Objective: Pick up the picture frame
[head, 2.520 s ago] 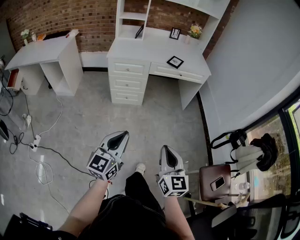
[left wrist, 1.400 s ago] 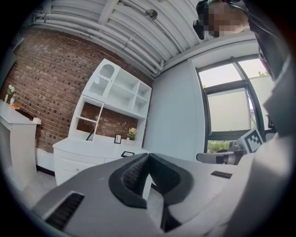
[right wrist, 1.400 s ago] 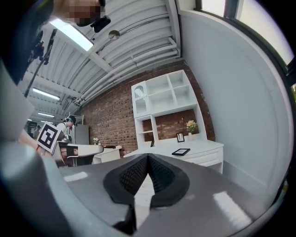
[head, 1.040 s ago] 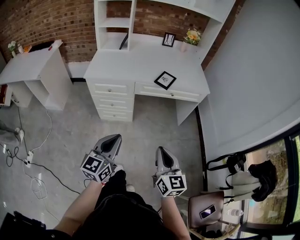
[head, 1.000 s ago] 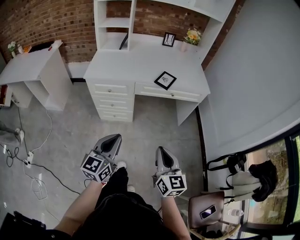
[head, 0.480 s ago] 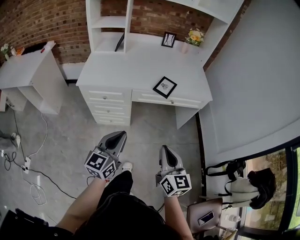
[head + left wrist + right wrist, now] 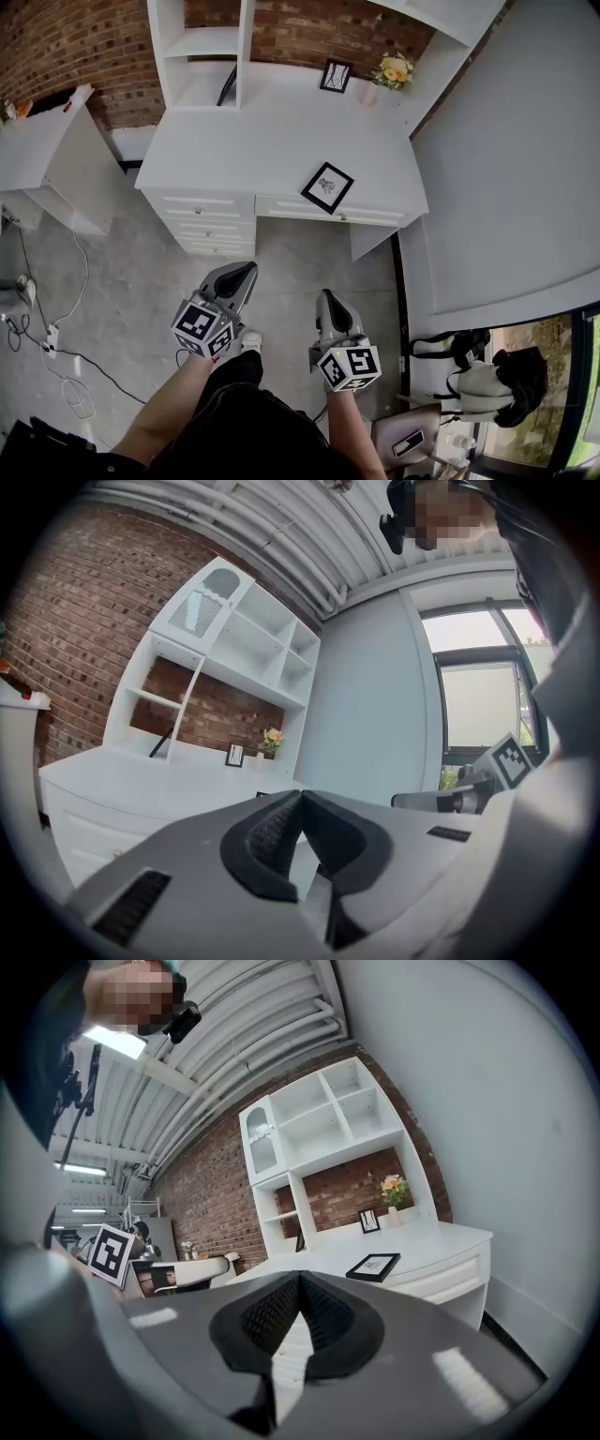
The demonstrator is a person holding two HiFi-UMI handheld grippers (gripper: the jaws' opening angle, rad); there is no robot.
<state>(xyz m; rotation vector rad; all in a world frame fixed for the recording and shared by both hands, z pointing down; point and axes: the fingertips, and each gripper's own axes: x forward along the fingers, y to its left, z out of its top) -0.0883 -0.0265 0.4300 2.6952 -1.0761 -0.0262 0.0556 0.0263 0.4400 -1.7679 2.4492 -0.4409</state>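
Note:
A black picture frame (image 7: 327,187) lies flat near the front edge of the white desk (image 7: 244,150); the right gripper view shows the frame (image 7: 373,1267) too. A second small frame (image 7: 336,75) stands upright at the back of the desk. Both grippers hang over the floor in front of the desk, well short of it. My left gripper (image 7: 242,274) is shut with nothing in it, its tips meeting (image 7: 300,794). My right gripper (image 7: 326,302) is also shut and empty (image 7: 299,1276), pointing level toward the desk.
A vase of flowers (image 7: 394,70) stands at the desk's back right. A dark frame (image 7: 228,85) leans in the hutch nook. A second white table (image 7: 47,131) stands left, cables (image 7: 47,337) lie on the floor, and a chair (image 7: 412,441) sits at lower right.
The person has walked toward the desk, which now sits nearer and larger in the head view. Both grippers came forward with them and stayed shut.

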